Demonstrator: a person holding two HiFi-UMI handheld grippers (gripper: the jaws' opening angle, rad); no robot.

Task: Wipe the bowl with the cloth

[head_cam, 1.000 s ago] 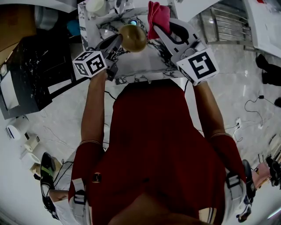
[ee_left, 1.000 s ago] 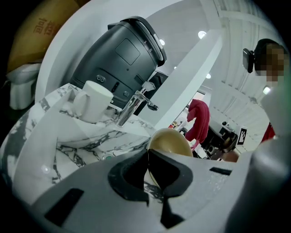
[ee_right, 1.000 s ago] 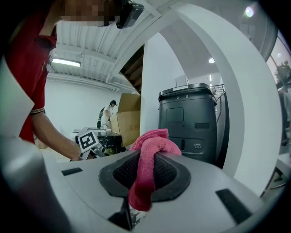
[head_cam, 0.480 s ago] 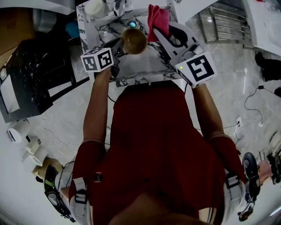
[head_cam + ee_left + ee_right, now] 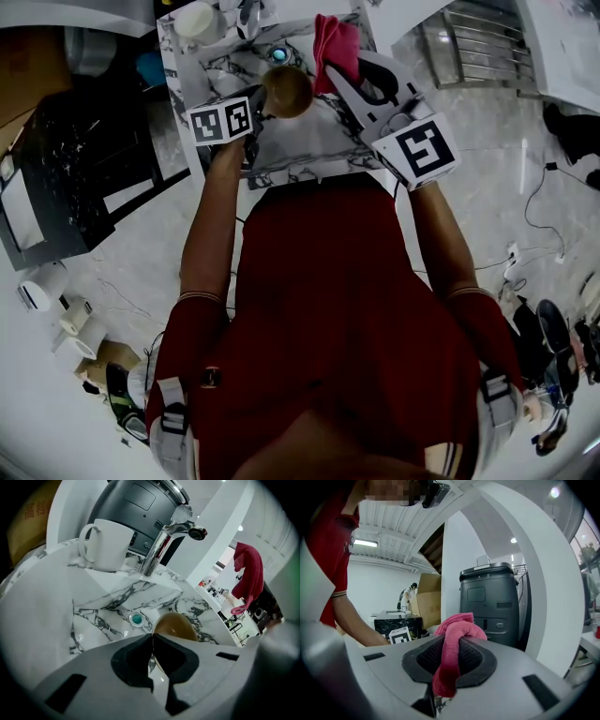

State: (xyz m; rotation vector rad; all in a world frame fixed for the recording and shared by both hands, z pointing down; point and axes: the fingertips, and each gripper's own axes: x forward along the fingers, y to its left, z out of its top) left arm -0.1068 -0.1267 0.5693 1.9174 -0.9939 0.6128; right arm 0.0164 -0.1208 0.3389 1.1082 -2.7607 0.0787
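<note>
We hold the left tongs [image 5: 152, 641] closed down to a thin slit on the rim of the brown bowl [image 5: 287, 91], which hangs lifted over the marble sink [image 5: 101, 604], above and just to the side of the teal drain [image 5: 136, 618]. In the head view its rounded outside faces up toward us. Our right tongs [image 5: 449, 654] are partly closed, the black pads pinching a fold of the pink cloth [image 5: 339, 39]; one bunched end stands above the pads and the other end droops below them. From above, the cloth sits just beside the bowl on its right, and we cannot tell whether the two touch. A white mug [image 5: 108, 543] stands upright on the marble tabletop [image 5: 309, 141] at the far side of the sink, next to a chrome faucet [image 5: 164, 541], with a dark grey appliance [image 5: 140, 503] behind both
</note>
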